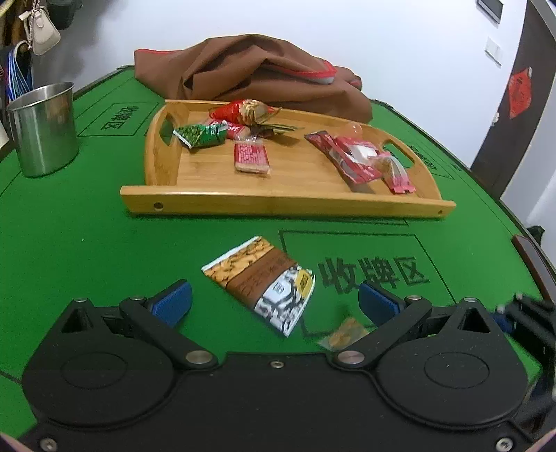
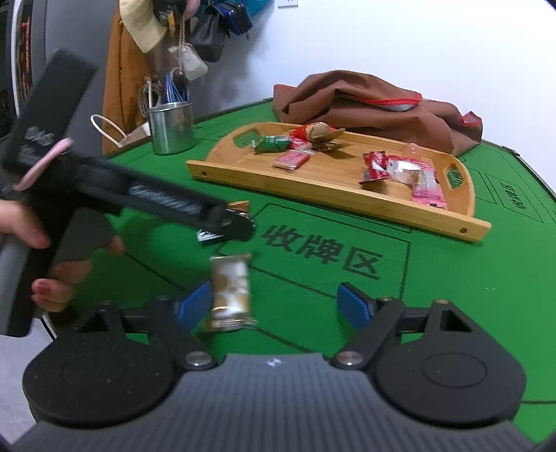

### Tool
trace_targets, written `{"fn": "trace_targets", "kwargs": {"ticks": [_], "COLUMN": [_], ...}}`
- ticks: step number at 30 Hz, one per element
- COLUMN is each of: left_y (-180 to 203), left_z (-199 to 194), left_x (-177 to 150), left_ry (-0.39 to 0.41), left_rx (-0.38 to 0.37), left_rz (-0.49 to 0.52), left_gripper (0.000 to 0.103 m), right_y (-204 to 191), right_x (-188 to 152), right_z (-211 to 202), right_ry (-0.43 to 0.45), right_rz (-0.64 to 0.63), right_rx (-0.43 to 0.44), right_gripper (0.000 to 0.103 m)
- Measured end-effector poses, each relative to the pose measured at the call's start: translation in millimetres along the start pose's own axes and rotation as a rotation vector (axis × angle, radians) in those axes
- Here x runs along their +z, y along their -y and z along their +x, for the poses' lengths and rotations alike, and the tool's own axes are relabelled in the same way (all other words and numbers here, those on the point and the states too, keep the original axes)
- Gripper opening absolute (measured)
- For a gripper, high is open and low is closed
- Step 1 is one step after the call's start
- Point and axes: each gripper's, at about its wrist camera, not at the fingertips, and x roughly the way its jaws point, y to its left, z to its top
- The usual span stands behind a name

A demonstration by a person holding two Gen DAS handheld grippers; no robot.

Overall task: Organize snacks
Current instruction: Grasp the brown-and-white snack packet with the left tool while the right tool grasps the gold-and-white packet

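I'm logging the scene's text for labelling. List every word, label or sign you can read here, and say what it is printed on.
"收牌区": printed dark on the green table mat, in the outlined box near the grippers.
Same three characters, upside down, in the box beside the steel cup.
"OFF": partial letters on a red wrapper in the bamboo tray.
Peanut packet, other wrappers, red door hanging: too blurred or small.

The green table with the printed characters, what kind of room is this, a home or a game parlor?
Probably a home room with a mahjong-style game table: green felt with printed Chinese zone markings. Bags hang by the wall, a brown cloth bag lies on the table, and a bamboo tray holds snacks.
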Motion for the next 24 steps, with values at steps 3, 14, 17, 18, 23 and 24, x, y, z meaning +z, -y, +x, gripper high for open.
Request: {"fn": "trace_targets", "kwargs": {"ticks": [3,14,17,18,23,24], "left_y": [5,14,15,16,25,26], "left_z": [4,9,10,10,12,13], "left_x": [3,4,4,3,1,1], "left_ry": [0.007,0.024,0.025,0.025,0.027,0.028], "left_rx": [0.013,0.050,0.052,0.050,0.053,0.054], "left_rz": [0.000,0.056,0.064,0.071,0.110,0.115], "left_gripper": [0.094,0.068,0.067,0.067,0.067,0.065], "right_y": [-8,-18,-19,-20,-23,-24], "right_x": [-5,-3,-1,-1,-1,-2], "right_z": [3,8,10,10,10,9], "right_ry": [-0.002,0.012,0.010,0.009,0.012,0.014], "right_rz": [-0.018,-0.031,-0.028,-0.028,-0.032,-0.034], "right_rx": [-0.004,-0.018,-0.025,-0.029,-0.040,-0.041], "right_gripper": [0.083,0.071,0.070,0.069,0.066,0.065]}}
